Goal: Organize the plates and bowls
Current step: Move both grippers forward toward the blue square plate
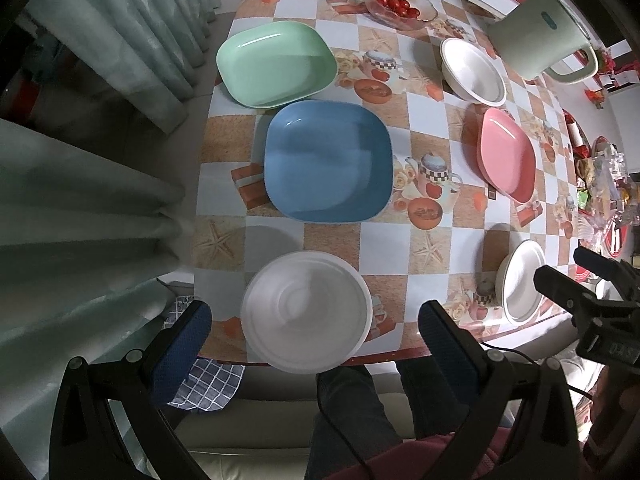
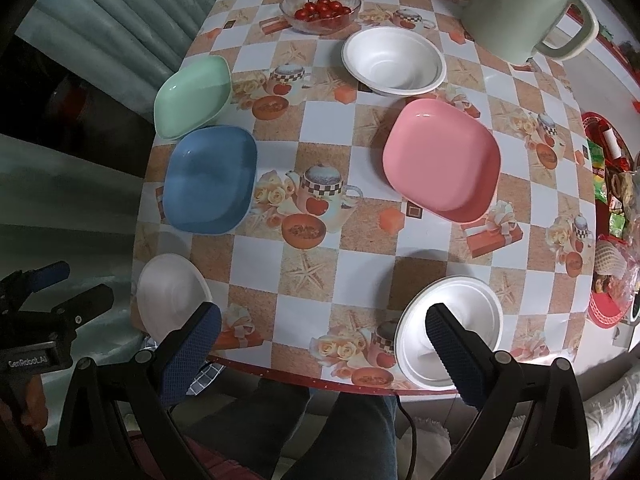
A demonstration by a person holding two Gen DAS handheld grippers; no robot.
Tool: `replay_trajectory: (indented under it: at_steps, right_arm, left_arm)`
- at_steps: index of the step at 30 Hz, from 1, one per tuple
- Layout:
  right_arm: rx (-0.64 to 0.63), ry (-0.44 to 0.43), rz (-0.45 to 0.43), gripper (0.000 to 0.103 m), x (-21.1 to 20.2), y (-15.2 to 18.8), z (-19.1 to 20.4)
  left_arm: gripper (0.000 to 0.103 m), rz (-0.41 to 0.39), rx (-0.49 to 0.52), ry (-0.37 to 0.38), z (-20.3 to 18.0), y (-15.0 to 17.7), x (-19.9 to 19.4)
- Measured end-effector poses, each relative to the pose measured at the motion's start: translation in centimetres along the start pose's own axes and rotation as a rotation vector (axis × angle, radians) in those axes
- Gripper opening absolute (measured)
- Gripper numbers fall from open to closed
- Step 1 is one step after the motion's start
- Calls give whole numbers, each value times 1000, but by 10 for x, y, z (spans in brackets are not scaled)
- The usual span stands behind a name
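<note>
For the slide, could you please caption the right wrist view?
Open right gripper above table edge; pink plate, blue plate, white bowls ahead.

You have a surface [image 2: 320, 264] covered in white and tan checks, printed with starfish, teapots, roses and orange gift boxes, edged in red. On it your square plates are mint green [image 1: 276, 64], blue [image 1: 328, 160] and pink [image 2: 440, 160]; the three round bowls [image 2: 394, 60] [image 1: 306, 312] [image 2: 448, 344] are plain white. Red cherry tomatoes [image 2: 322, 10] fill a clear glass dish. The kettle [image 2: 524, 12] is pale green. Each hand-held gripper [image 2: 324, 356] is black with dark blue textured pads [image 2: 452, 356].
</note>
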State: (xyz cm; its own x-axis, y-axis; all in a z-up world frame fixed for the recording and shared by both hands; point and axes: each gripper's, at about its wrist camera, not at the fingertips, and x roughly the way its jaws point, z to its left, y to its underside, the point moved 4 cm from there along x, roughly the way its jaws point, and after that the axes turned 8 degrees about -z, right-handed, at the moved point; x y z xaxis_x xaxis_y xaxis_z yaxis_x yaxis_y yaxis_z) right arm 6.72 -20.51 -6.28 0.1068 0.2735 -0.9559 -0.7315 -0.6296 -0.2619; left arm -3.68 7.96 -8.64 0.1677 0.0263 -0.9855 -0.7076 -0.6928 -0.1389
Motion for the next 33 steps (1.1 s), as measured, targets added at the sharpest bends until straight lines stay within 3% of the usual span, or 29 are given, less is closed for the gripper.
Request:
replay_trajectory:
  at_steps: [19, 24, 33]
  right_arm:
    - [-23, -12, 24, 103, 18, -6, 15]
    - [-36, -15, 38, 103, 30, -8, 21]
    - [-19, -16, 54, 103, 66, -13, 27]
  left_arm:
    - [103, 37, 9, -20, 6, -3, 19]
    - [103, 2, 3, -13, 11, -9, 25]
    - [103, -10, 28, -66, 22, -20, 51]
